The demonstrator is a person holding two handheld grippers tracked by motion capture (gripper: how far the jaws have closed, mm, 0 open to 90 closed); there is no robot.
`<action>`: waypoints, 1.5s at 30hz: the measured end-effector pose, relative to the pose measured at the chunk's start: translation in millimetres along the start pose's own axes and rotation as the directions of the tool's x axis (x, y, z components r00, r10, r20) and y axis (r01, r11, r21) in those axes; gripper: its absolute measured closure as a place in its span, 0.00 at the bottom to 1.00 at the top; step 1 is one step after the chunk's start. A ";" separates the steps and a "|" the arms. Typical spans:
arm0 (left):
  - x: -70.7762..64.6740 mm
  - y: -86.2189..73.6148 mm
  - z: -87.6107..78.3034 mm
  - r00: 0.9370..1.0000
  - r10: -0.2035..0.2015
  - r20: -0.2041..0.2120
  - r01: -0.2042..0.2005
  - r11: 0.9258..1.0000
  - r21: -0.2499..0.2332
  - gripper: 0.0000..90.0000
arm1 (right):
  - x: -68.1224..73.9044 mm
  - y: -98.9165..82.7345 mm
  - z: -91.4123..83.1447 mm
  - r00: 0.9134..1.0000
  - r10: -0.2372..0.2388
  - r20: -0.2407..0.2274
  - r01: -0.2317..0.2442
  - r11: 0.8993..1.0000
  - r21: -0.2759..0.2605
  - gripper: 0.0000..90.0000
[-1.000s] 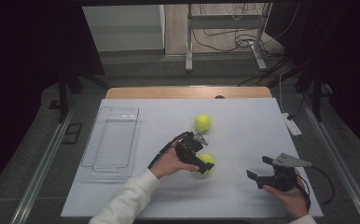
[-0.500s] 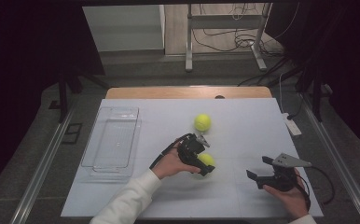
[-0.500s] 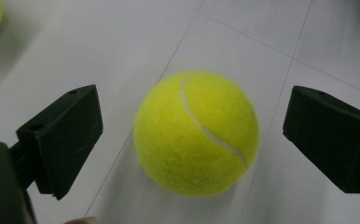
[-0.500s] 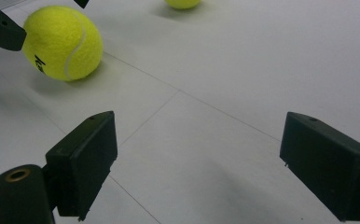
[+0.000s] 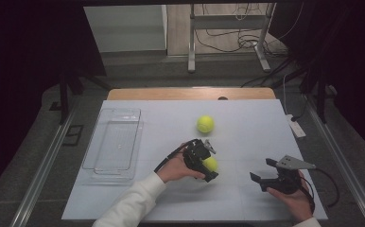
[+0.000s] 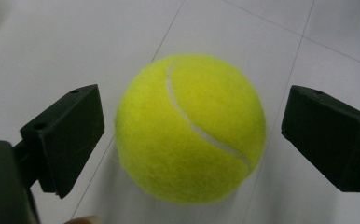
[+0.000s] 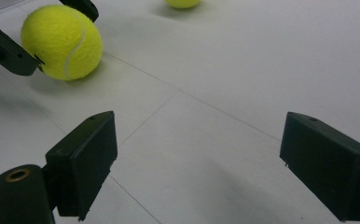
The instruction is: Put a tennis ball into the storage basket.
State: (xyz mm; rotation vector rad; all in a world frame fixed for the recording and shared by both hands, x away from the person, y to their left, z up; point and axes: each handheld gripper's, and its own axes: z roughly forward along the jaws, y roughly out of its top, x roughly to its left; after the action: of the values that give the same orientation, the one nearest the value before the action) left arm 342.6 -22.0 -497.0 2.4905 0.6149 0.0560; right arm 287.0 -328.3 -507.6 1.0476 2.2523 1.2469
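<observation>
We hold our left gripper (image 6: 190,135) with jaws apart around the fuzzy yellow-green tennis ball (image 6: 190,128) on the white table (image 5: 247,127), gaps on both sides. Our right gripper (image 7: 197,163) gapes over bare tabletop, near the front edge.

— Where's the high view looking from?
— Above the near edge, forward and down across the tabletop (image 5: 247,127).
— The others?
— Low, close; both share the near ball (image 6: 190,128), seen farther off in the right one (image 7: 61,41).
</observation>
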 end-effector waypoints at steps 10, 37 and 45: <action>0.5 -2.2 -0.6 0.999 -0.010 -0.033 0.010 1.000 -0.006 0.29 | -0.1 0.0 0.0 1.000 -0.001 0.002 0.001 1.000 0.002 0.13; 0.8 -2.5 -15.1 0.999 -0.012 -0.032 0.010 0.998 -0.064 0.30 | -0.4 0.2 -1.0 1.000 0.003 0.005 -0.003 1.000 -0.005 0.13; 1.4 -2.3 -24.6 0.999 -0.014 -0.036 0.010 0.994 -0.105 0.30 | -0.4 0.2 -1.0 1.000 0.001 0.007 -0.001 1.000 -0.002 0.13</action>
State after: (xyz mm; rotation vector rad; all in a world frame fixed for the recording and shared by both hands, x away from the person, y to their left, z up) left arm 338.7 -7.0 -477.8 2.3890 0.6259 0.1272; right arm 286.7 -329.1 -506.9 1.0515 2.2447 1.2434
